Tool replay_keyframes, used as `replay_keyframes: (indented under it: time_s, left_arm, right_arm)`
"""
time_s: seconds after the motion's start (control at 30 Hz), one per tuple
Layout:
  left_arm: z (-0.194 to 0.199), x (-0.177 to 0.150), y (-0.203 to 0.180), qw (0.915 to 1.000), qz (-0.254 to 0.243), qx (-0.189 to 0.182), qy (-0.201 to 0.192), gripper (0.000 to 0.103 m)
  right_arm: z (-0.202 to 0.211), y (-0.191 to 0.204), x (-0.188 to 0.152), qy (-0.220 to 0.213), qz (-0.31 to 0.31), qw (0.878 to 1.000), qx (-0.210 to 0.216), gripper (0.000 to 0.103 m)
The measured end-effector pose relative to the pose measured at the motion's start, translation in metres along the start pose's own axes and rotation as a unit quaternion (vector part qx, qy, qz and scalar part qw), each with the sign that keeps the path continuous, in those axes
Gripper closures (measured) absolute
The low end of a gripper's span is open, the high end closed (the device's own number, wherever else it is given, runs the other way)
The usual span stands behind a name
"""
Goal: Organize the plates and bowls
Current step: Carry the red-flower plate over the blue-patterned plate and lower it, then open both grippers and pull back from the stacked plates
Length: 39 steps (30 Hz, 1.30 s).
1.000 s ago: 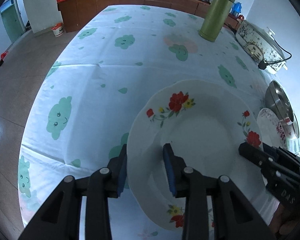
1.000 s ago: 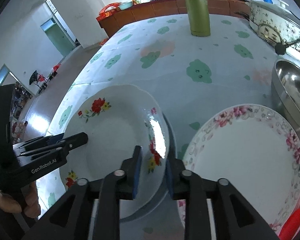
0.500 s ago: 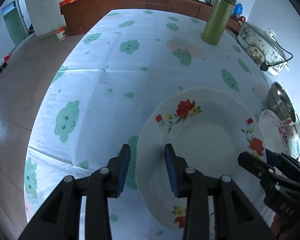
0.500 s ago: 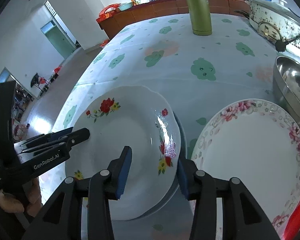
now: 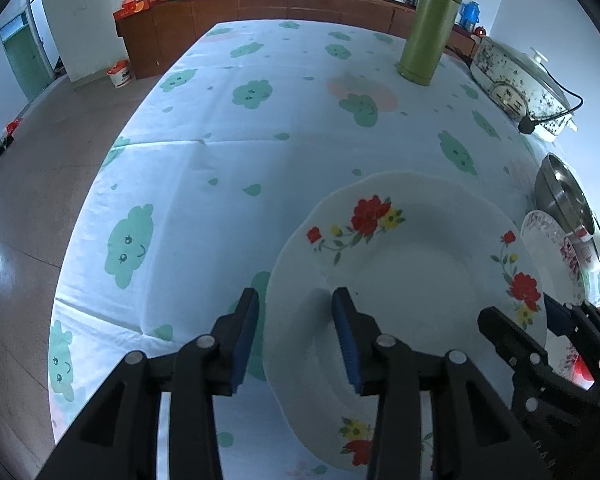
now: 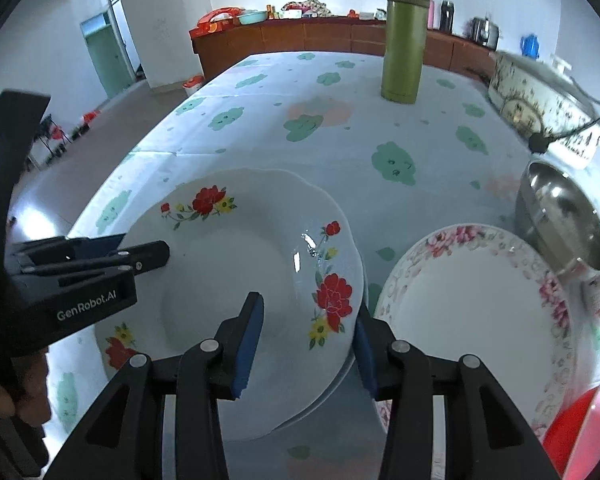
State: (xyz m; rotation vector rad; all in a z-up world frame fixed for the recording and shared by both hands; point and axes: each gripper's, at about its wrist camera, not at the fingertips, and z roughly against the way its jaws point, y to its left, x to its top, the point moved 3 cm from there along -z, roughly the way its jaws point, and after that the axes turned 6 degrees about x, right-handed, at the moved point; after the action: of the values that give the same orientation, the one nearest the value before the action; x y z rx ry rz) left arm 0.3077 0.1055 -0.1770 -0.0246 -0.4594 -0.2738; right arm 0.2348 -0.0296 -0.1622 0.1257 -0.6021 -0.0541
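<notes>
Both tools have just been opening: the left tool (image 5: 296,332) and right tool (image 6: 308,340) straddle opposite rims of the red-flowered plate (image 6: 236,280), lower centre on the counter (image 5: 260,128), pads apart. Withdrawing carelessly could snag a rim and knock it against the pink-flowered plate (image 6: 472,312) just beside.

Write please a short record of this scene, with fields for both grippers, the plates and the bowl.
left gripper: jaws just opened, astride the rim of the white red-flowered plate, not pressing
right gripper: jaws just opened, astride the opposite rim
plate beside: white pink-flowered plate, flat on the tablecloth
bowl: round steel bowl, behind the pink-flowered plate
</notes>
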Motion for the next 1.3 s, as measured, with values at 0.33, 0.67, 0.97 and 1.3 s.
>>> replay_keyframes:
  time_s: [0.33,0.67,0.97,1.3]
  left_arm:
    - [-0.001,-0.003,-0.002,1.0000,-0.004,0.000,0.004,0.064]
    - [0.008,0.002,0.001,0.9999,-0.006,0.005,-0.012,0.064]
    - [0.038,-0.008,0.006,0.9985,-0.014,0.028,-0.045,0.061]
    - [0.095,-0.061,-0.041,0.9968,-0.016,0.056,-0.055,0.042]
  right_arm:
    - [0.001,0.009,-0.015,-0.008,0.045,0.993,-0.108,0.045]
    - [0.019,-0.006,-0.012,-0.025,0.000,0.998,-0.051,0.045]
    - [0.088,-0.083,-0.040,-0.056,-0.083,0.992,-0.071,0.045]
    - [0.130,-0.110,-0.081,-0.078,-0.093,0.992,-0.031,0.045]
